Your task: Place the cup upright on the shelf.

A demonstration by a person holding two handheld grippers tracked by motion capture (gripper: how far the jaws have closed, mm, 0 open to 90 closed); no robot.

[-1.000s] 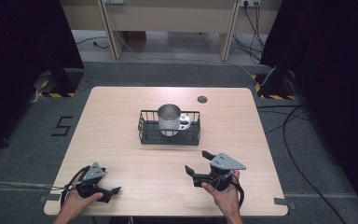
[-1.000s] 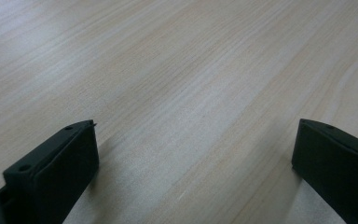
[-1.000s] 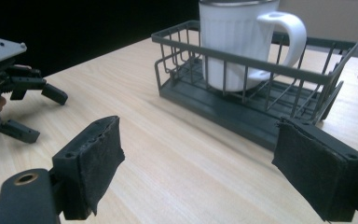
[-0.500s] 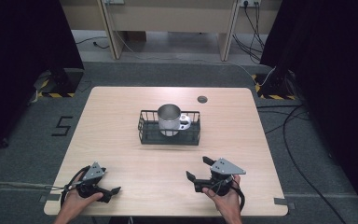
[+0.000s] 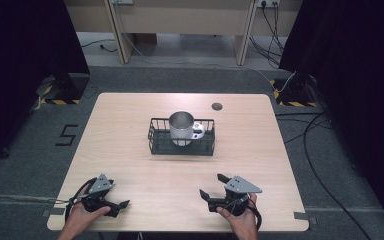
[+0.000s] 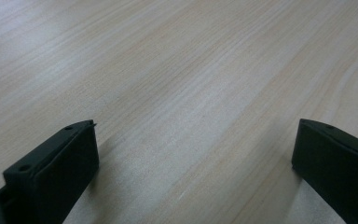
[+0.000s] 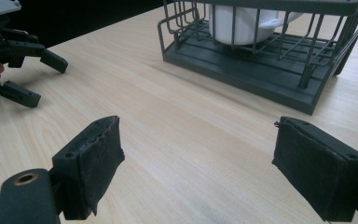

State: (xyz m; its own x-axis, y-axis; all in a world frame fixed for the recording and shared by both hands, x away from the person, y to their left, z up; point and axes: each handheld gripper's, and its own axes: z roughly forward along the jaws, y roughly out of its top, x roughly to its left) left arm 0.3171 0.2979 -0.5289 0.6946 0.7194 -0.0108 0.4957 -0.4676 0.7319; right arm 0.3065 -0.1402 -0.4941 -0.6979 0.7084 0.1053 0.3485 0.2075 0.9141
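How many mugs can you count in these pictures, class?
1: the mug stands inside the basket at mid-table; nothing else seems hidden there.

Mug [image 5: 181, 127] in basket [image 5: 156, 145], mid-table [image 5: 125, 115]

black numeral "5" [image 5: 68, 135] marked on the grey floor [image 5: 25, 165] left of the table

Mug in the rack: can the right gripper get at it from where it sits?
Probably yes. The right gripper is open, bare table lies between it and the rack, and the mug stands open from above.
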